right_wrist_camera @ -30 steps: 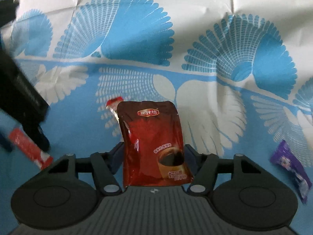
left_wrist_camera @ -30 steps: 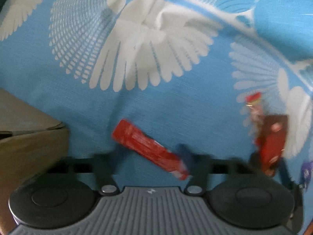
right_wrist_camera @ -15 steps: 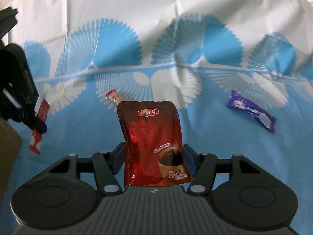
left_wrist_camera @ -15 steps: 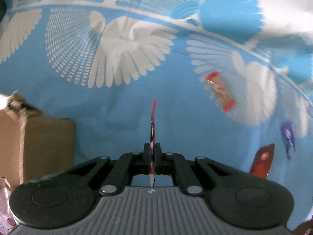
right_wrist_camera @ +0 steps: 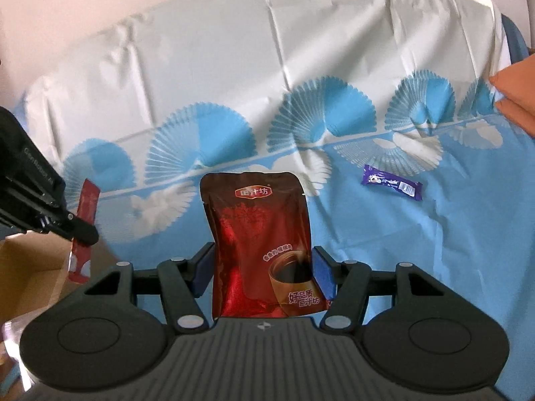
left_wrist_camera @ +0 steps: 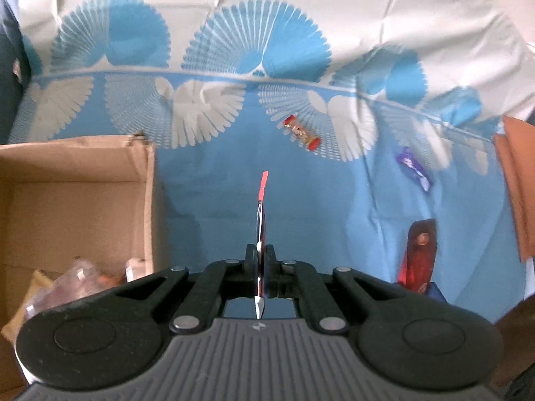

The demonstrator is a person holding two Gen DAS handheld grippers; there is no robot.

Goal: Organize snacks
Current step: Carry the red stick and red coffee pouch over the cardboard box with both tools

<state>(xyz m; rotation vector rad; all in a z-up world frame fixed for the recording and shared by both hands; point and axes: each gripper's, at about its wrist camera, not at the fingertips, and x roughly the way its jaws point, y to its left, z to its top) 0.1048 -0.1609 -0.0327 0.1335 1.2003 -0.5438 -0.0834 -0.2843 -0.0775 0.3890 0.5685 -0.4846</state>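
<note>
- Left gripper (left_wrist_camera: 261, 267): jaws pressed fully together on a thin red snack sachet (left_wrist_camera: 261, 220), seen edge-on in the left wrist view. The sachet stands up between the pads, its red tip above them and its white end below. In the right wrist view the same sachet (right_wrist_camera: 85, 224) shows its flat face, clamped near its lower part, hanging above the near corner of the cardboard box (right_wrist_camera: 33, 267).
- Right gripper (right_wrist_camera: 264, 269): jaws part-way apart, blue pads pressing on either side of a dark red coffee pouch (right_wrist_camera: 260, 244). The pouch stands upright, printed face toward the camera, with a cup picture low on the front. In the left wrist view the pouch (left_wrist_camera: 419, 254) appears at the lower right, raised off the cloth.
- Cardboard box (left_wrist_camera: 67, 200): open at the top, on the left of the table. Several wrapped snacks (left_wrist_camera: 77, 277) lie in its near corner; their kinds are too blurred to tell.
- Purple snack bar (right_wrist_camera: 391, 182): lies flat on the cloth, to the right, well apart from both grippers.
- Red-ended candy wrapper (left_wrist_camera: 301, 132): lies flat on the cloth, beyond the left gripper.
- Tablecloth (right_wrist_camera: 434, 250): blue near the camera, white farther away, with fan-shaped prints and creases.
- Orange object (right_wrist_camera: 515, 100): at the right edge; what it is cannot be told.
</note>
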